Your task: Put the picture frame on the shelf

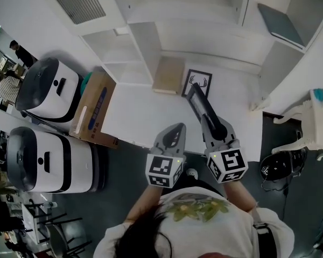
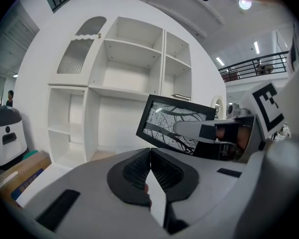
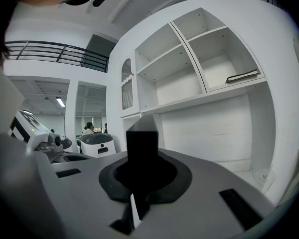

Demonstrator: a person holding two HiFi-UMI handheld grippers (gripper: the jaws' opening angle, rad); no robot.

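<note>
The picture frame (image 1: pixel 197 84) is black, with a black-and-white antler print. My right gripper (image 1: pixel 211 120) is shut on one edge and holds it up in front of the white shelf unit (image 1: pixel 204 36). The left gripper view shows the frame (image 2: pixel 164 121) tilted, with a right finger lying across the print. From the right gripper view, the frame (image 3: pixel 142 143) stands edge-on between the jaws of the right gripper (image 3: pixel 139 183). My left gripper (image 1: pixel 175 136) hangs shut and empty just left of the right one. Its pads (image 2: pixel 139 171) meet with nothing between them.
A flat grey item (image 1: pixel 280 23) lies on an upper shelf. A wood-coloured board (image 1: pixel 168 74) lies at the shelf's foot. A cardboard box (image 1: pixel 94 109) and two white machines (image 1: pixel 46 87) stand left. A white chair (image 1: pixel 317 122) and a black helmet (image 1: pixel 277 168) are right.
</note>
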